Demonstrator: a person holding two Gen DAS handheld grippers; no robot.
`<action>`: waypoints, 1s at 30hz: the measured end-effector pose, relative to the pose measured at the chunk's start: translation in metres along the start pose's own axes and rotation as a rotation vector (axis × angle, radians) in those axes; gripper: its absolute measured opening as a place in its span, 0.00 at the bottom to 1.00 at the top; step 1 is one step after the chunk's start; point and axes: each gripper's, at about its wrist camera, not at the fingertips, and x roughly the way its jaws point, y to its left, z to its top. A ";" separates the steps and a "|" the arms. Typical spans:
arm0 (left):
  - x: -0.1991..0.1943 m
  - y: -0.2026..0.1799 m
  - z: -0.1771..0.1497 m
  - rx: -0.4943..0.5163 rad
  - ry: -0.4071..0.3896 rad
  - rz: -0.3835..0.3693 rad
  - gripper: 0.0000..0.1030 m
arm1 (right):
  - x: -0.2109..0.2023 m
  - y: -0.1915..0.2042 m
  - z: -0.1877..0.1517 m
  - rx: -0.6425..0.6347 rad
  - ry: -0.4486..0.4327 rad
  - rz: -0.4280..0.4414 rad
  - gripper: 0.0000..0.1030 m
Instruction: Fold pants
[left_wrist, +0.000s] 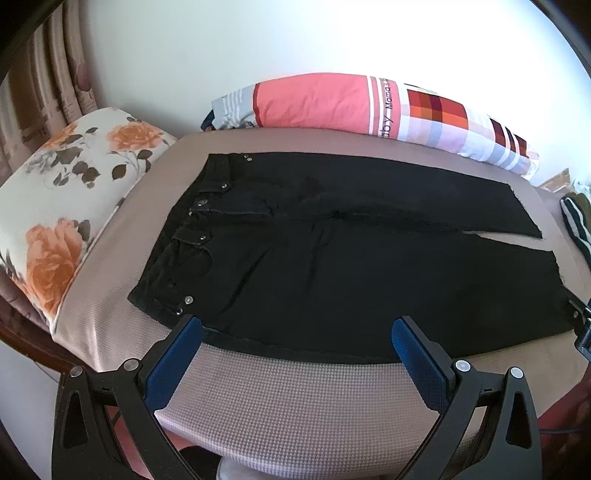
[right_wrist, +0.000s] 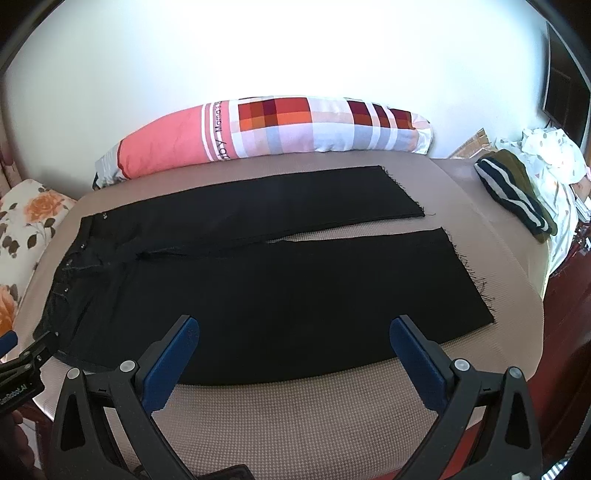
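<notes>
Black pants (left_wrist: 332, 266) lie flat and spread out on the beige bed cover (left_wrist: 295, 406), waistband at the left, both legs running right with a narrow gap between them. They also show in the right wrist view (right_wrist: 280, 288). My left gripper (left_wrist: 297, 325) is open and empty, hovering at the pants' near edge close to the waistband. My right gripper (right_wrist: 295, 325) is open and empty over the near edge of the near leg. The left gripper's tip shows at the left edge of the right wrist view (right_wrist: 22, 354).
A floral pillow (left_wrist: 70, 192) lies left of the waistband. A long pink and checked bolster (right_wrist: 266, 129) lies along the far side by the white wall. Folded striped and olive clothes (right_wrist: 517, 192) sit at the right end of the bed.
</notes>
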 end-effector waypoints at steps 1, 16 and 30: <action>0.001 0.000 0.000 0.001 0.006 0.004 0.99 | 0.001 0.000 0.000 -0.001 0.004 0.003 1.00; 0.008 -0.002 0.000 0.004 0.025 0.006 0.99 | 0.006 0.003 0.001 -0.015 0.013 0.006 1.00; 0.010 0.001 0.000 0.004 0.028 0.008 0.99 | 0.007 0.003 0.001 -0.018 0.009 0.007 1.00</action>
